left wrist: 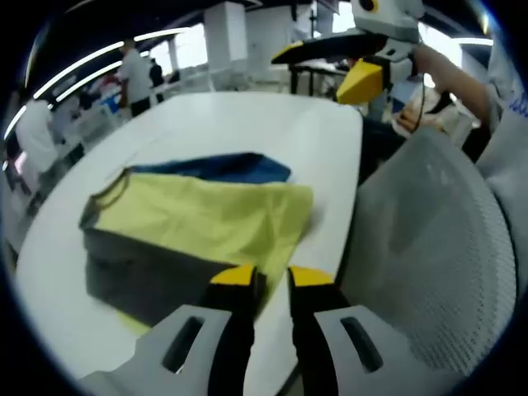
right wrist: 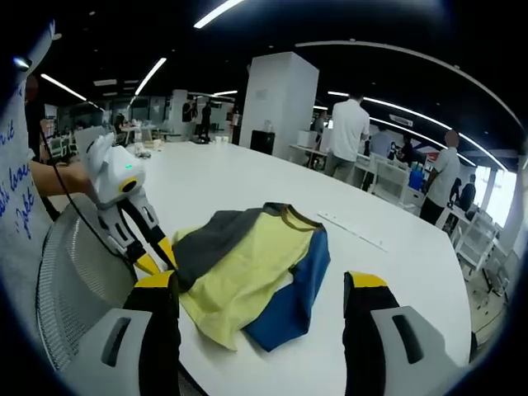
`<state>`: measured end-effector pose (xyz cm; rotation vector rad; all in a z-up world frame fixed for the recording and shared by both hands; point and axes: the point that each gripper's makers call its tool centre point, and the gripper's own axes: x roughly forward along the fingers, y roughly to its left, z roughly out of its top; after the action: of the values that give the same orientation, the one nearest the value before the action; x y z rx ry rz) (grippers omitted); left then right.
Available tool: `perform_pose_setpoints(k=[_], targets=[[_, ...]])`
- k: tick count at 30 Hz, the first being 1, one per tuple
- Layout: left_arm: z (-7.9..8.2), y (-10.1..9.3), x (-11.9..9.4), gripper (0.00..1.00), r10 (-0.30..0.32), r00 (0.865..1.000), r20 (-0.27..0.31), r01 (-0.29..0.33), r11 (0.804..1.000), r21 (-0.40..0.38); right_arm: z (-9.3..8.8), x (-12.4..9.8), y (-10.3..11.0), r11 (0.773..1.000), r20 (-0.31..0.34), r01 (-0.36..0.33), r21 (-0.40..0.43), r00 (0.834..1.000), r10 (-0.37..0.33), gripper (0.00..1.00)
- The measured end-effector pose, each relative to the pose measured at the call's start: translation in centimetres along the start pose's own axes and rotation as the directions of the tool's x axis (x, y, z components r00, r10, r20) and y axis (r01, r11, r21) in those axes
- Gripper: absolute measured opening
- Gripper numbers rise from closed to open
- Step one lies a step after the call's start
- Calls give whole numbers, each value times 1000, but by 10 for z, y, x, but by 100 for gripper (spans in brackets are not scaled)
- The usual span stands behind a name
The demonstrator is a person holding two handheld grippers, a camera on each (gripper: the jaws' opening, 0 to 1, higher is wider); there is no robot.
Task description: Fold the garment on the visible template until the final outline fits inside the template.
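garment (right wrist: 252, 276), a yellow, grey and blue shirt, lies partly folded near the edge of the white desk (right wrist: 396, 272), beside a mesh chair back (left wrist: 429, 256). left tongs (left wrist: 270, 278) sit nearly closed at its near hem; whether they pinch cloth i cannot tell. right tongs (right wrist: 260, 293) hang wide open, empty. best to grip both layers, lift low, lay the fold flat.
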<state>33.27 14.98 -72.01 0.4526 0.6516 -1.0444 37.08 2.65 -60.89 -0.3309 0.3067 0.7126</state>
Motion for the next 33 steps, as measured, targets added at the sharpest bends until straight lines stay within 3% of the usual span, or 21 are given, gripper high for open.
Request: perform_pose_setpoints(k=[8, 22, 33], targets=[[-15, 4, 18, 13, 5, 998, -66, -4, 1000, 15, -1, -1, 1, 1000, 0, 1, 5, 1000, -1, 80], [-28, 9, 34, 12, 13, 995, -95, -15, 1000, -18, -4, -3, -4, 1000, -2, 9, 22, 1000, -9, 80], [-38, 12, 42, 11, 29, 992, -122, -28, 1000, 6, -3, -2, -4, 1000, 3, 5, 22, 1000, -5, 80]])
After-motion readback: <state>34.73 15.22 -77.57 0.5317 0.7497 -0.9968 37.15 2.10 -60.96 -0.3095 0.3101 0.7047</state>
